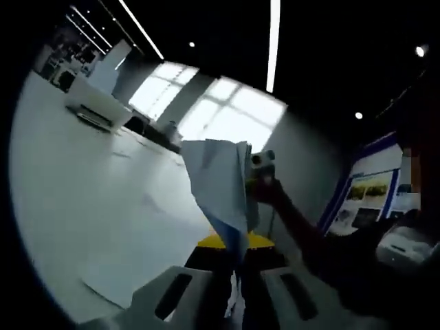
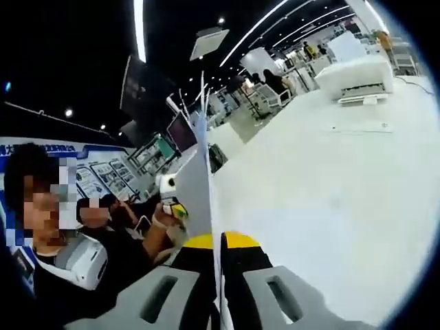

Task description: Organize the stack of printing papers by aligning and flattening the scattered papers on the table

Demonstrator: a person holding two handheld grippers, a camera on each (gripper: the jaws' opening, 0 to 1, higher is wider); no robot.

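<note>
no text, label, brand or number can be read in either view. in the left gripper view, a blue-framed poster board (image 1: 371, 189) stands well to the right of the gripper's fingers, carrying pictures and lines of print too small and blurred to make out. in the right gripper view, a blue display board (image 2: 82, 168) well to the left of the fingers has white characters along its top edge, cut off and too blurred to read.
</note>
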